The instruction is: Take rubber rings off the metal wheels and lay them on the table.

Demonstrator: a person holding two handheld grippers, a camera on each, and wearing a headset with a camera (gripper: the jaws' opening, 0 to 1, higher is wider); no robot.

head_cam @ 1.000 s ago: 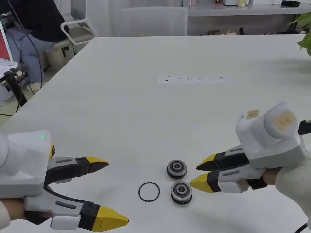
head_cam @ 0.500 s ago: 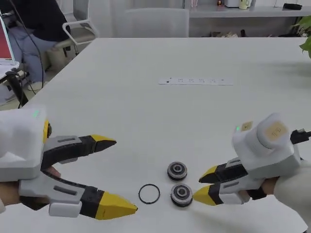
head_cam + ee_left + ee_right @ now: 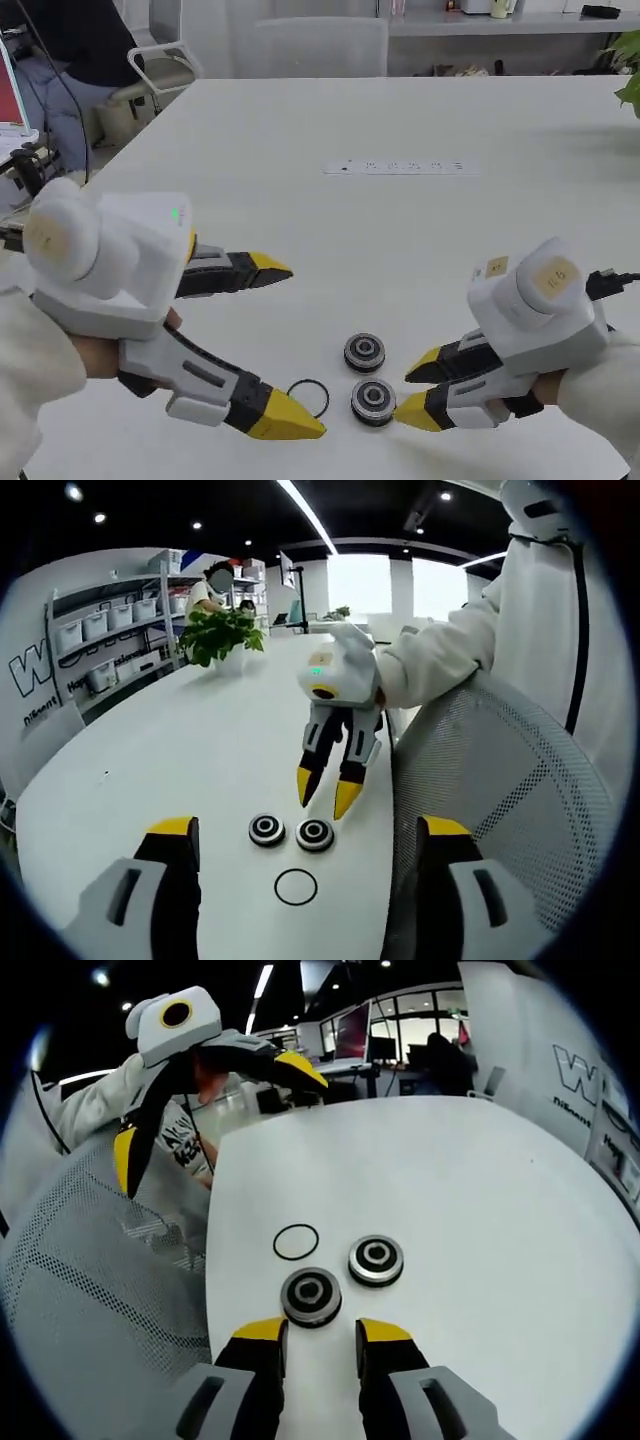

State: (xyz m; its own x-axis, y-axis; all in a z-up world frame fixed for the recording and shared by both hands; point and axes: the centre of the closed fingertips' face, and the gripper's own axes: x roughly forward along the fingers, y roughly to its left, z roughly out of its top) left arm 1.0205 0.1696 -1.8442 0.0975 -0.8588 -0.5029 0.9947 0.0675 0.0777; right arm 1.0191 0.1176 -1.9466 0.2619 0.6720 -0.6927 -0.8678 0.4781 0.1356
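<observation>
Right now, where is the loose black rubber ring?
In the head view the black rubber ring lies on the white table, just left of the nearer metal wheel, beside the left gripper's lower fingertip.

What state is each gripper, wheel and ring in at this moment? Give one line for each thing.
left gripper: open wide, empty.
right gripper: open a little, empty, tips just short of the nearer wheel.
rubber ring: loose, lying flat on the table.
nearer wheel: lying flat, dark band round its rim.
farther wheel: lying flat; cannot tell whether its ring is on.
</observation>
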